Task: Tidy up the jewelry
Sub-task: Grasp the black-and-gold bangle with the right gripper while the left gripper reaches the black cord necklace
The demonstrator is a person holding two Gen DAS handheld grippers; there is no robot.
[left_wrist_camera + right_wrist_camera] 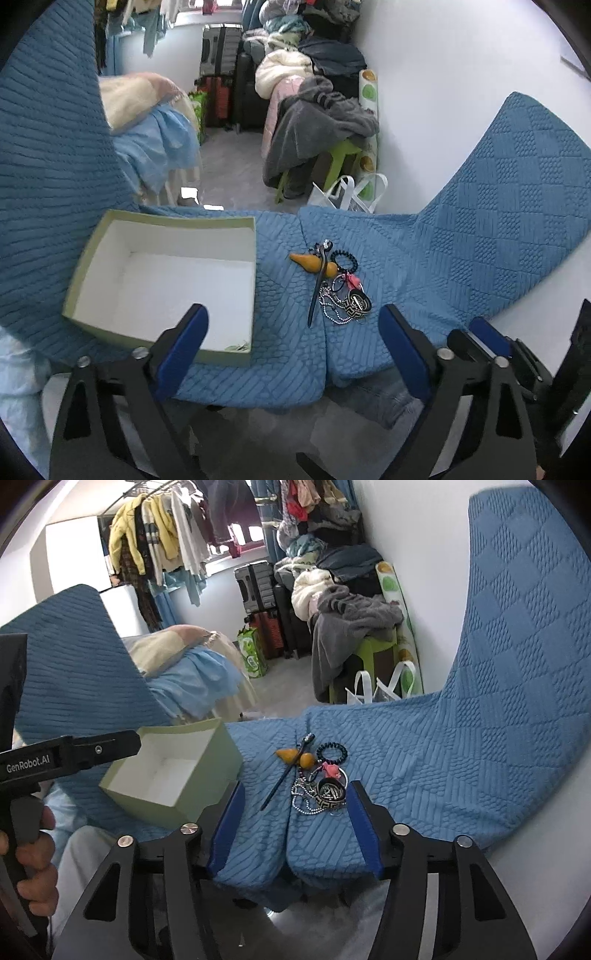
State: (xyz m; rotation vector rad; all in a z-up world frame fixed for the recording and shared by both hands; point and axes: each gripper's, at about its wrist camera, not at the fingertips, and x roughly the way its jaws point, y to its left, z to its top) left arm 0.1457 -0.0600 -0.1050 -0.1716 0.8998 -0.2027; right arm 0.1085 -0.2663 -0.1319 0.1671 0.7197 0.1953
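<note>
Jewelry [318,780] heaped on the blue quilted cover [424,760], just ahead of the right gripper [295,823], not yet between its blue pads [360,812]. Right jaws part-open, nothing held, nothing pressed, only cover showing in the gap. Left gripper [293,332] spread wide over the near edge of the cover, likewise empty, its left finger [186,334] overlapping the near wall of the open box [162,221], contact impossible to judge. Heap itself: black patterned bangle [328,794] nearest the right pads, silver bead chain [301,801] looped beside it, dark hair stick [286,771] lying slantwise across a yellow gourd-shaped piece [295,757], black bead bracelet [331,752] at the far side, small pink charm [330,769] just under it. Box pale green outside, white inside, standing to the left of the heap and apart from it. Seen only from the left wrist: the whole white floor of the box, bare but for a few pale scraps in its near right corner, and the right gripper's blue pad [491,338] edging in at lower right. Seen only from the right wrist: the left gripper's black body [70,751] with white lettering, a hand [33,864] wrapped round its handle, and the box from the side with its outer wall facing. Beyond, in both views: grey floor, suitcases [258,590], a pile of clothes [351,616] on a green stool; hanging garments [155,546] clearer from the right wrist.
</note>
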